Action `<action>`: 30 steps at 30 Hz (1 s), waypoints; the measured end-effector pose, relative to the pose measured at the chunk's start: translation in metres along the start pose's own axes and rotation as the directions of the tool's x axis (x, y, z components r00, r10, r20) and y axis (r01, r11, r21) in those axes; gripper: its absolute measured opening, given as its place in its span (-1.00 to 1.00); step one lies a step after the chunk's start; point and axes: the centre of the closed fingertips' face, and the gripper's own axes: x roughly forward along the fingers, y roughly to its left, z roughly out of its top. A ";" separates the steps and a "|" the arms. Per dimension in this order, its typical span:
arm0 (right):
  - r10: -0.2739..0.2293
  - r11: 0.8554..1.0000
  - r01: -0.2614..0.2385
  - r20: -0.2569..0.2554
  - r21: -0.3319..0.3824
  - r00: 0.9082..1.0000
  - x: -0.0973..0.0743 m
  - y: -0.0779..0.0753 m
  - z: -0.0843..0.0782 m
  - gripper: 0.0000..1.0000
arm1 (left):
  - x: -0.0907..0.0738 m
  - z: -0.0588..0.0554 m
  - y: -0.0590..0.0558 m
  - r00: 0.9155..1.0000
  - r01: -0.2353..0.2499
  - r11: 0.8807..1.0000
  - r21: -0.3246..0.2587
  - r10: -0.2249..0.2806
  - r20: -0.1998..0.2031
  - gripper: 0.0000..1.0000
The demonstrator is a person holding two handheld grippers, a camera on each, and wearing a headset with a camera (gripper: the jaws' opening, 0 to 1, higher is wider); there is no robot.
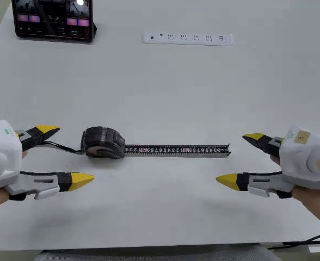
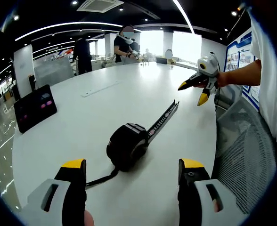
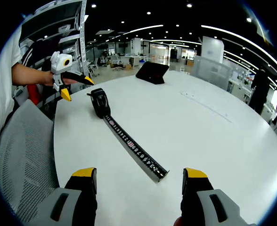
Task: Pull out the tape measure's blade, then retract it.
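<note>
**A:** Where is the tape measure?

**B:** The tape measure (image 1: 102, 143) lies on the white surface (image 1: 165, 81), just ahead of the left tool (image 1: 74, 153). Its blade (image 1: 176, 149) is drawn out toward the right tool (image 1: 231, 157). Both tools gape, holding nothing.

**A:** How will it handle?

**B:** Probably a compact, weighty case, best clamped across its sides. The blade looks thin and springy, best pinched at its end hook.

The place is a large open-plan office or lab hall. A broad white tabletop (image 1: 160, 81) carries a power strip (image 1: 188, 38) and a propped tablet (image 1: 54, 19). Long ceiling light strips (image 3: 232, 35) run overhead, with an air vent (image 2: 100, 5) set in the ceiling. A grey mesh chair (image 2: 244, 155) stands at the tabletop's edge, and people (image 2: 122, 49) stand farther back.
</note>
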 end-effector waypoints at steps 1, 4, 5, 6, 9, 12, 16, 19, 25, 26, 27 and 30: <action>-0.002 1.000 0.002 -0.001 0.000 1.000 -0.001 0.000 -0.002 0.47 | -0.001 -0.001 0.000 1.000 -0.003 1.000 -0.004 0.003 0.000 0.55; -0.006 1.000 0.006 0.003 0.005 1.000 -0.002 0.001 -0.005 0.50 | -0.004 -0.005 -0.002 1.000 -0.007 1.000 -0.021 0.007 -0.001 0.56; -0.008 1.000 0.008 0.003 0.005 1.000 -0.003 0.002 -0.005 0.50 | -0.004 -0.006 -0.003 1.000 -0.008 1.000 -0.027 0.008 -0.001 0.55; -0.011 1.000 0.011 0.005 0.007 1.000 -0.003 0.002 -0.006 0.51 | -0.006 -0.008 -0.003 1.000 -0.008 0.999 -0.035 0.008 -0.005 0.56; -0.015 1.000 0.015 0.003 0.010 1.000 -0.005 0.001 -0.010 0.52 | -0.010 -0.011 -0.004 1.000 -0.019 0.998 -0.062 0.019 0.001 0.59; -0.015 1.000 0.015 -0.001 0.015 1.000 -0.006 0.002 -0.013 0.56 | -0.012 -0.016 -0.006 1.000 -0.024 0.997 -0.070 0.024 -0.006 0.59; -0.012 1.000 0.012 -0.001 0.022 1.000 -0.006 0.006 -0.017 0.59 | -0.015 -0.022 -0.011 1.000 -0.021 0.996 -0.088 0.020 -0.012 0.61; -0.022 0.999 0.022 0.003 0.027 1.000 -0.007 0.008 -0.019 0.65 | -0.016 -0.026 -0.013 1.000 -0.023 0.995 -0.097 0.022 -0.016 0.62; -0.033 0.999 0.033 0.005 0.033 0.999 -0.009 0.015 -0.024 0.69 | -0.019 -0.032 -0.017 0.999 -0.037 0.991 -0.125 0.035 -0.015 0.63; -0.041 0.999 0.041 0.009 0.032 0.999 -0.010 0.015 -0.024 0.69 | -0.020 -0.034 -0.018 0.999 -0.039 0.990 -0.137 0.037 -0.015 0.63; -0.041 0.999 0.040 0.012 0.036 0.999 -0.010 0.016 -0.025 0.70 | -0.021 -0.035 -0.018 0.999 -0.042 0.989 -0.142 0.041 -0.015 0.63; -0.042 0.998 0.041 0.010 0.045 0.999 -0.010 0.019 -0.028 0.71 | -0.024 -0.040 -0.020 0.999 -0.050 0.986 -0.156 0.047 -0.017 0.63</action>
